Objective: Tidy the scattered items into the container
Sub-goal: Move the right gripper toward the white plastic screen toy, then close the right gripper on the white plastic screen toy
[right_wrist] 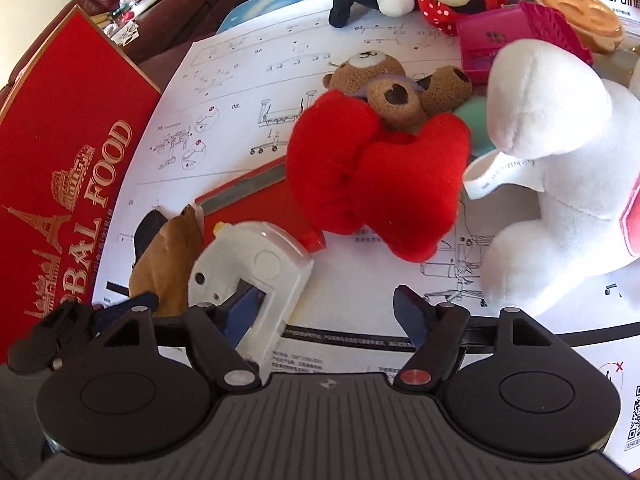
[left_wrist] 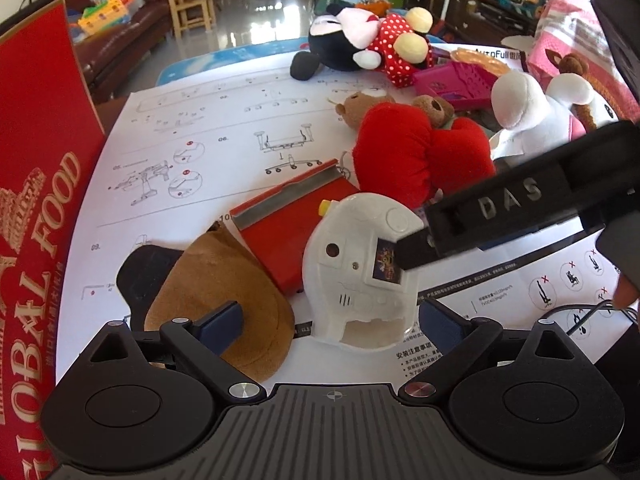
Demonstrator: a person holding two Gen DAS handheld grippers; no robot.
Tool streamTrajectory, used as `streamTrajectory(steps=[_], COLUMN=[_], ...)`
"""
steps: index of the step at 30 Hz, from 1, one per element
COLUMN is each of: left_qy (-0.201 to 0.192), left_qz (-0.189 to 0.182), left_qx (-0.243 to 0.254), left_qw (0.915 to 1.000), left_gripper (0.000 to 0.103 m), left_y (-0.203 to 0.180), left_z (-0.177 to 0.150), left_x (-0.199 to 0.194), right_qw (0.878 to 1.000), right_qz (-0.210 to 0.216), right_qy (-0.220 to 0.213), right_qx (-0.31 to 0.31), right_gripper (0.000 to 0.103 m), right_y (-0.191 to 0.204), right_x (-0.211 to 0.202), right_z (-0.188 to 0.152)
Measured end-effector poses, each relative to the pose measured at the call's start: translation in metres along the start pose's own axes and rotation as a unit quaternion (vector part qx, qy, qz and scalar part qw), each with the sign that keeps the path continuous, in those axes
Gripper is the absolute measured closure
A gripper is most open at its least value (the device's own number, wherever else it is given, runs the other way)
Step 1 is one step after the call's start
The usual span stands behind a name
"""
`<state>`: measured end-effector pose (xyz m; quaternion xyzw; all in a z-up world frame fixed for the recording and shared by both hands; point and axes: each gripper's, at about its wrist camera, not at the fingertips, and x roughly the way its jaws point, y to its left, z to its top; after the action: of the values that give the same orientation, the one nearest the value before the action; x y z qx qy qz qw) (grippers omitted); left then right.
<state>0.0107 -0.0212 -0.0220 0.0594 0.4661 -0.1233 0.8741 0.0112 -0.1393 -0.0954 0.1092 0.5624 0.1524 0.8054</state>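
A white plastic toy (left_wrist: 360, 272) lies on the paper-covered table between a tan cap (left_wrist: 224, 292) and a red heart plush (left_wrist: 416, 148). My left gripper (left_wrist: 330, 312) is open just short of the toy, one finger over the cap. My right gripper (right_wrist: 324, 296) stands partly open. Its left finger (right_wrist: 244, 312) sits in the notch of the white toy (right_wrist: 248, 268) and its right finger touches nothing. In the left wrist view that black finger (left_wrist: 500, 204) reaches in from the right onto the toy's sticker. The red box (left_wrist: 40, 200) marked GLOBAL FOOD stands at the left.
A flat red case (left_wrist: 296, 220) lies behind the toy. A brown bear (right_wrist: 396, 84) hugs the red heart (right_wrist: 372, 176). A white plush (right_wrist: 560, 160) sits right, a polka-dot mouse plush (left_wrist: 372, 44) and a magenta basket (left_wrist: 452, 80) at the back. A cable (left_wrist: 576, 312) runs at the right edge.
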Motion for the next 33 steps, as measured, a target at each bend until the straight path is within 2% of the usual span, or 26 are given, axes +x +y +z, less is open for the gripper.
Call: streamTrajectory(steps=[6,7,10,14,17,22,25,29,33], left_qy=[-0.002,-0.005,-0.008,-0.027,-0.040,-0.073,-0.078,-0.073,-0.073], left_qz=[0.006,0.009,-0.013,0.010,0.012,0.017,0.024,0.022,0.021], left_qx=[0.038,0.046,0.064,0.099,0.117,0.166,0.189,0.194,0.205], left_qw=[0.9993,0.9989,0.9978,0.9947,0.9922,0.9832,0.9785,0.9780,0.9758], left_gripper=[0.004,0.009,0.037,0.038,0.038,0.039,0.039,0.039,0.039], left_y=[-0.011,-0.014,-0.024,-0.043,-0.053,-0.075,-0.082,-0.083,-0.087], left_z=[0.004,0.005,0.005,0.000,-0.003,-0.007,-0.009,-0.009,-0.010], left_x=[0.012,0.013,0.009,0.005,0.000,-0.011,-0.010,-0.007,-0.008], right_qw=[1.000,1.000,1.000,0.998,0.996,0.994,0.992,0.994,0.998], right_qz=[0.003,0.005,0.007,0.014,0.027,0.045,0.060,0.058,0.042], right_qy=[0.002,0.002,0.005,0.015,0.015,0.002,-0.002,-0.012,0.007], right_qx=[0.012,0.015,0.024,0.052,0.081,0.101,0.108,0.088,0.050], right_gripper=[0.020,0.020,0.020,0.022,0.023,0.023,0.023,0.023,0.023], right_y=[-0.009,-0.011,-0.015,-0.029,-0.041,-0.046,-0.043,-0.029,-0.007], right_x=[0.000,0.000,0.000,-0.002,-0.010,-0.025,-0.030,-0.031,-0.015], right_z=[-0.001,-0.001,-0.002,-0.006,-0.008,-0.005,0.001,0.014,0.022])
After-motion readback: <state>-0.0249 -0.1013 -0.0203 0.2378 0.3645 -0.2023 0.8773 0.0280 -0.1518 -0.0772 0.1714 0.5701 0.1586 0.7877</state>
